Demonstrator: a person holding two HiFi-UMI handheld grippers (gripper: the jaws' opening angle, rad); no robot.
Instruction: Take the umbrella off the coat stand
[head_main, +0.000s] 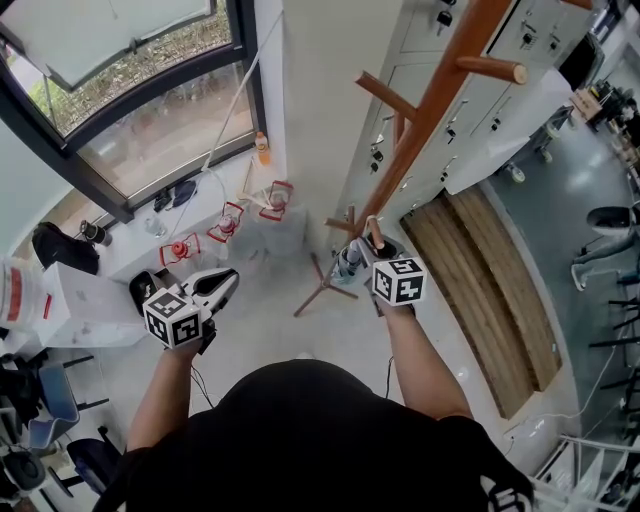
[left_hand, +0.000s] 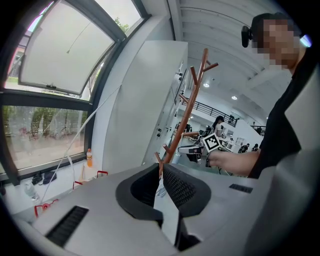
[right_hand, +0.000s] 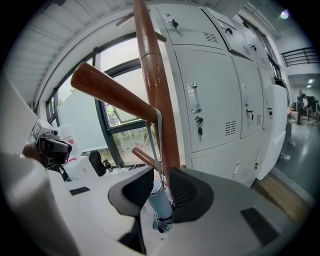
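A brown wooden coat stand (head_main: 432, 108) rises in front of me, and its pole (right_hand: 155, 75) fills the right gripper view. A folded umbrella (right_hand: 160, 204) with a pale blue-grey handle hangs by a thin strap (right_hand: 156, 145) from a slanted peg (right_hand: 110, 92). My right gripper (right_hand: 161, 179) is open, and the umbrella's handle stands between its jaws with a gap on the left side. From the head view this gripper (head_main: 365, 255) is right at the pole, low down. My left gripper (head_main: 222, 283) hangs open and empty well left of the stand (left_hand: 185, 120).
White lockers (head_main: 430, 60) stand behind the coat stand, with a wooden platform (head_main: 480, 290) at their foot. A window (head_main: 120, 90) and a sill with an orange bottle (head_main: 262, 148) lie at the left. The stand's legs (head_main: 325, 285) spread over the floor.
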